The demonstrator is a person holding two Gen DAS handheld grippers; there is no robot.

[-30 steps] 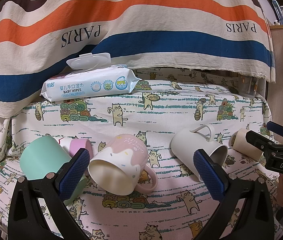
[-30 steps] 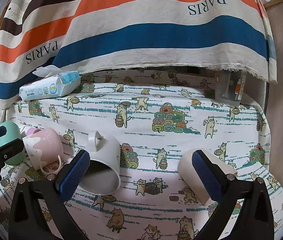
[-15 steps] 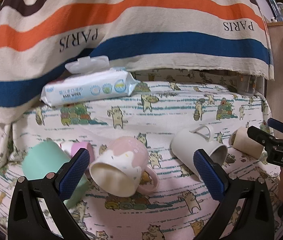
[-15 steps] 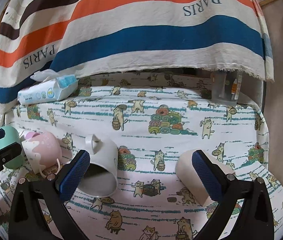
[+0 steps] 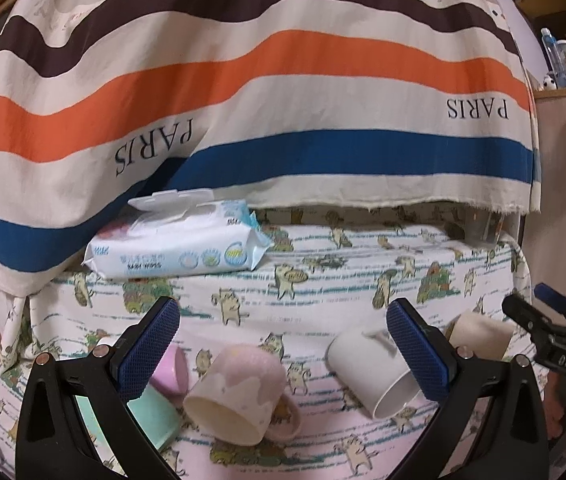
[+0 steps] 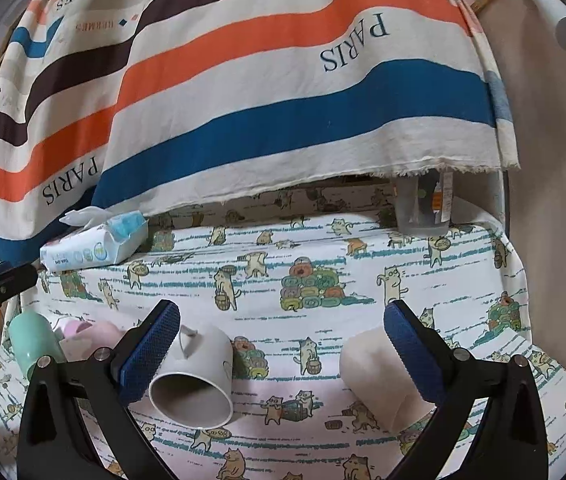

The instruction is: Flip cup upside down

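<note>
Several cups lie on their sides on the cat-print cloth. In the left wrist view a pink-and-cream mug (image 5: 239,396) lies mouth toward me, with a mint cup (image 5: 155,416) and a small pink cup (image 5: 171,368) to its left, a white mug (image 5: 371,372) to its right and a cream cup (image 5: 479,332) further right. My left gripper (image 5: 283,352) is open above the pink mug. My right gripper (image 6: 279,352) is open above the gap between the white mug (image 6: 199,376) and the cream cup (image 6: 379,380).
A baby-wipes pack (image 5: 179,248) lies at the back left. A striped "PARIS" cloth (image 5: 283,100) hangs behind. A clear container (image 6: 423,208) stands at the back right. A wooden panel (image 6: 555,200) borders the right side.
Both grippers have lifted and tilted up; the cups sit lower in each view and more of the striped cloth shows. No cup has moved.
</note>
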